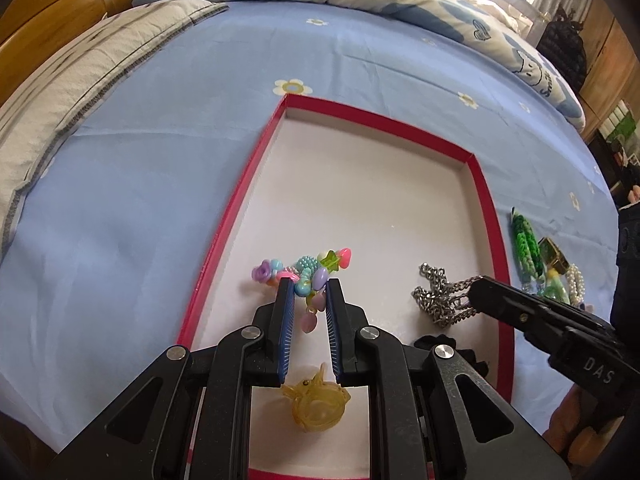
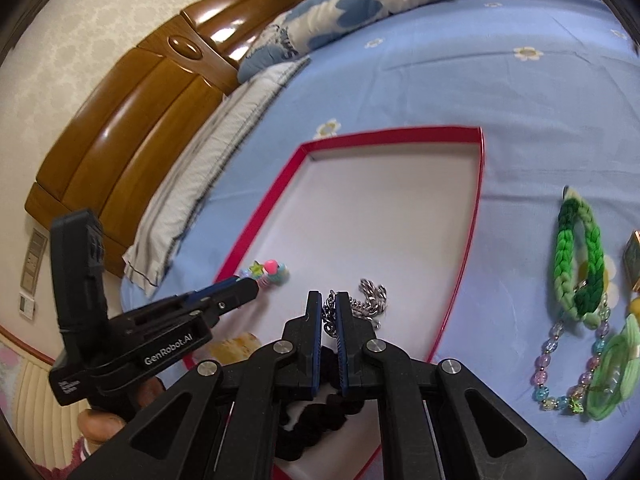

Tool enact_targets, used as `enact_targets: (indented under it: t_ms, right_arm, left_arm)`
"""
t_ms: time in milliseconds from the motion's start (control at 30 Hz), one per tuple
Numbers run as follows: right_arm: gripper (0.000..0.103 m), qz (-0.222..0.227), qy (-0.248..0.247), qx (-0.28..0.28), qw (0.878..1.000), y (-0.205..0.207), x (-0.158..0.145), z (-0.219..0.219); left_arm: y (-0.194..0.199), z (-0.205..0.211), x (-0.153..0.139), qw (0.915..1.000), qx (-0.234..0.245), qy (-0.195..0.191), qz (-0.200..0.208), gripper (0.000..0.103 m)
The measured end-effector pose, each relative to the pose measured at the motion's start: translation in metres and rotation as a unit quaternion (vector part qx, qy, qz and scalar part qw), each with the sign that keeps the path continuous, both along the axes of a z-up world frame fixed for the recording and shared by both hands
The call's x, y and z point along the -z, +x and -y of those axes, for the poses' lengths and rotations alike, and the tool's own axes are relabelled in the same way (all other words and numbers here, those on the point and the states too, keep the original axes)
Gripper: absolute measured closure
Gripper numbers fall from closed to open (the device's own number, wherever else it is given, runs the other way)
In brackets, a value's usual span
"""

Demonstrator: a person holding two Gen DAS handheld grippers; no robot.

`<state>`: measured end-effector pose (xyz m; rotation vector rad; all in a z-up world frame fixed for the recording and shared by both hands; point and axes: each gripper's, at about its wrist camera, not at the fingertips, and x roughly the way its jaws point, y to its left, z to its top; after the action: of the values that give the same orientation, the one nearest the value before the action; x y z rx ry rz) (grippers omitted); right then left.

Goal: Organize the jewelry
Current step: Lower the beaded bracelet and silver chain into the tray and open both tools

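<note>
A red-rimmed white tray (image 1: 224, 224) lies on the blue bedsheet; it also shows in the right wrist view (image 2: 476, 216). My left gripper (image 1: 311, 284) is partly open, its fingers either side of a colourful bead bracelet (image 1: 308, 270) lying in the tray. My right gripper (image 2: 329, 300) is closed on a silver chain (image 2: 370, 300) in the tray; the chain also shows in the left wrist view (image 1: 440, 300). A yellow translucent clip (image 1: 316, 404) and a black scrunchie (image 2: 316, 416) lie in the tray's near part.
To the right of the tray on the sheet lie a green braided bracelet (image 2: 580, 256), a pastel bead bracelet (image 2: 560, 368), a green hair tie (image 2: 612, 372) and a pearl string (image 1: 576, 284). Pillow, quilt and wooden headboard (image 2: 132, 120) stand beyond.
</note>
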<state>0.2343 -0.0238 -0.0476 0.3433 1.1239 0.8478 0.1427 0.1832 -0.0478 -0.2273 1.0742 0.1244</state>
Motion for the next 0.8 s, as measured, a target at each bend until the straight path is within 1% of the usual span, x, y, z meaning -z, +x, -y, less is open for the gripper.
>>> enact_targets:
  t_ms: [200, 300, 467, 600, 633, 667, 733, 800]
  right_arm:
    - [0.096, -0.011, -0.014, -0.006, 1.000, 0.003, 0.010, 0.000]
    - [0.092, -0.015, -0.018, -0.009, 1.000, 0.002, 0.013, -0.001]
    - [0.091, -0.016, -0.018, -0.011, 1.000, 0.002, 0.013, -0.004]
    - [0.087, -0.017, -0.016, -0.006, 1.000, 0.002, 0.011, -0.001]
    - [0.084, -0.017, -0.015, -0.003, 1.000, 0.001, 0.010, -0.003]
    - [0.080, -0.017, -0.015, 0.000, 1.000, 0.001, 0.009, -0.001]
    - [0.074, -0.017, -0.009, 0.007, 1.000, 0.001, 0.004, 0.005]
    - [0.071, -0.011, 0.000, 0.016, 1.000, 0.000, -0.003, 0.014]
  left_arm:
    - [0.002, 0.002, 0.007, 0.9999, 0.005, -0.002, -0.012, 0.089]
    - [0.002, 0.004, 0.009, 0.9998, 0.008, -0.001, -0.016, 0.089]
    - [0.002, 0.008, 0.010, 0.9997, 0.012, 0.005, -0.018, 0.088]
    - [0.002, 0.009, 0.009, 0.9997, 0.012, 0.005, -0.020, 0.088]
    - [0.002, 0.010, 0.008, 0.9997, 0.011, 0.004, -0.020, 0.087]
    - [0.002, 0.010, 0.008, 0.9998, 0.011, 0.003, -0.019, 0.085]
    - [0.001, 0.010, 0.006, 0.9998, 0.011, 0.001, -0.017, 0.079]
    - [-0.001, 0.012, 0.004, 0.9998, 0.011, 0.003, -0.013, 0.075]
